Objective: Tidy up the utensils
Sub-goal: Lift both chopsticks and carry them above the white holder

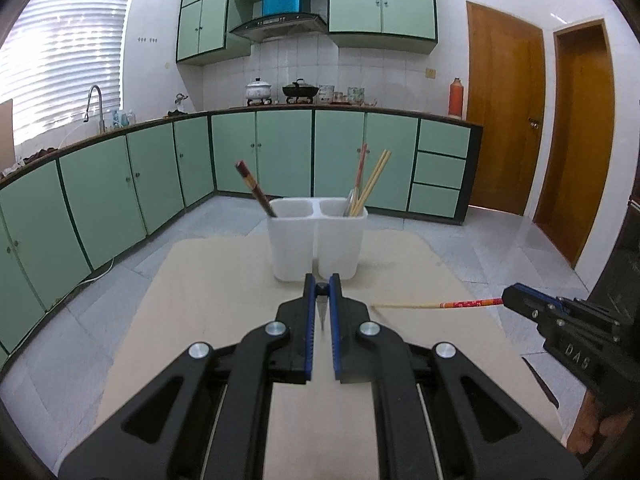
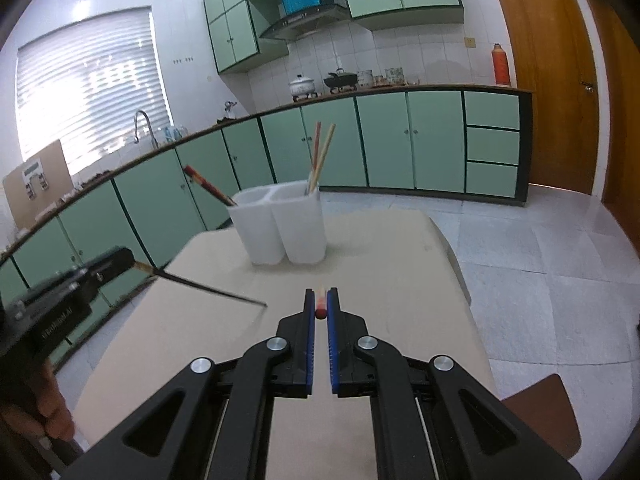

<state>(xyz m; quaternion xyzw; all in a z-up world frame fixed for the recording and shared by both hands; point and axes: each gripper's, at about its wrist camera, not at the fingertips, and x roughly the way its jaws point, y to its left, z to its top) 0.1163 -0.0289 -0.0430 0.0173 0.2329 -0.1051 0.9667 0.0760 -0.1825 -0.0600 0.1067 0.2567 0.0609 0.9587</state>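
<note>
A white two-compartment holder [image 1: 316, 240] [image 2: 280, 228] stands on the beige table [image 1: 208, 280]. Its left cup holds a dark red chopstick [image 1: 256, 190]. Its right cup holds pale bamboo chopsticks [image 1: 374, 180] and a reddish one. My left gripper [image 1: 322, 280] [image 2: 130, 258] is shut on a dark chopstick [image 2: 208, 290], raised above the table just short of the holder. That chopstick slants down to the right in the right wrist view. My right gripper [image 2: 321, 294] [image 1: 505, 298] is shut on a red-patterned chopstick [image 1: 440, 304], which pokes out to the left over the table.
Green kitchen cabinets [image 1: 280, 152] line the walls beyond the table's far edge. Wooden doors [image 1: 504, 108] stand at the right. A brown seat [image 2: 548, 412] sits off the table's near right corner. A person's hand [image 2: 56, 412] grips the left tool.
</note>
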